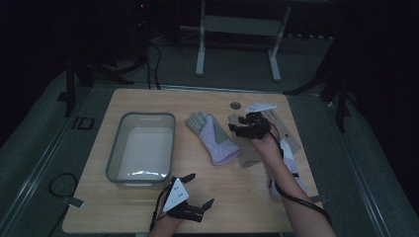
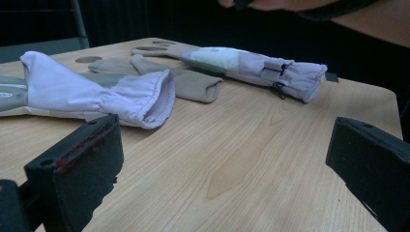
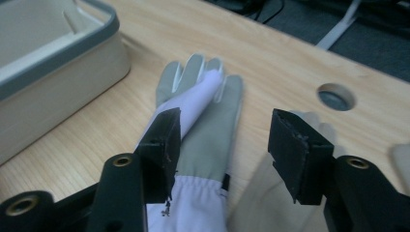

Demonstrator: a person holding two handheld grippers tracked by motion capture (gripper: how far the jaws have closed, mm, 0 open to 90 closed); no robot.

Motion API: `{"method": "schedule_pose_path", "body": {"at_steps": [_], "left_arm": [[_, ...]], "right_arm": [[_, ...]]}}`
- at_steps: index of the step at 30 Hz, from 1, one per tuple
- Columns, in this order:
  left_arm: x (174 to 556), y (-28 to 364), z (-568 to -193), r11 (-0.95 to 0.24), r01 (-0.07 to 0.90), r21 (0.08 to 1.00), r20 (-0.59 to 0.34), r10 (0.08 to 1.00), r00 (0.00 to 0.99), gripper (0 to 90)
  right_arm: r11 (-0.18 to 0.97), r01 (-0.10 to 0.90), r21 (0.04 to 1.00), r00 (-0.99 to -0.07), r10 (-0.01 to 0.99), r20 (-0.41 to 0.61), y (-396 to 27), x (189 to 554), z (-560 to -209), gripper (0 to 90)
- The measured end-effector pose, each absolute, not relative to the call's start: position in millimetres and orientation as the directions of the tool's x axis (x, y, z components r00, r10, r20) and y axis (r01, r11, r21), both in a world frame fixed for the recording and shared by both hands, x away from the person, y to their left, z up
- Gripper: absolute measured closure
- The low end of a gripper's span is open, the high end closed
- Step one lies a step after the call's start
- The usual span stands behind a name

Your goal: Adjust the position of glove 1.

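High view: right gripper [image 1: 245,124] over the gloves, mid-table.
Target glove: grey-lilac glove [image 1: 211,137] lies flat, fingers toward far edge, just right of bin [image 1: 117,148].
Right jaws: part open, nothing between them, above its cuff.
Tan glove [image 1: 252,153]: touching beside it, likely next.
Left gripper [image 1: 190,197]: jaws wide, empty, parked at near edge.
Room: bare wood in front; bin open.
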State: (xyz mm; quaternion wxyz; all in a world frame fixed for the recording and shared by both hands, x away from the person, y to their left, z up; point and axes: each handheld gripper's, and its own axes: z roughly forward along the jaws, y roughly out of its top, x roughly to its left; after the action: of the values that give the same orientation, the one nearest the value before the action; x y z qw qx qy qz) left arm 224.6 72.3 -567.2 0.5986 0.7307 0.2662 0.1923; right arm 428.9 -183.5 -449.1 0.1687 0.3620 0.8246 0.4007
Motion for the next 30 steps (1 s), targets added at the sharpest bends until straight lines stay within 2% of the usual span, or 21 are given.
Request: {"method": "schedule_pose_path", "body": {"at_steps": [12, 30], "left_arm": [[225, 72, -567, -0.137, 0.164, 0.977, -0.044, 0.620, 0.784, 0.0], [226, 72, -567, -0.133, 0.171, 0.976, -0.056, 0.606, 0.793, 0.0]], "right_arm": [[0.435, 0.532, 0.727, -0.691, 0.718, 0.076, -162, 452, -488, 60.0], [0.565, 0.584, 0.582, -0.708, 0.705, 0.027, -132, 475, -535, 55.1]]}}
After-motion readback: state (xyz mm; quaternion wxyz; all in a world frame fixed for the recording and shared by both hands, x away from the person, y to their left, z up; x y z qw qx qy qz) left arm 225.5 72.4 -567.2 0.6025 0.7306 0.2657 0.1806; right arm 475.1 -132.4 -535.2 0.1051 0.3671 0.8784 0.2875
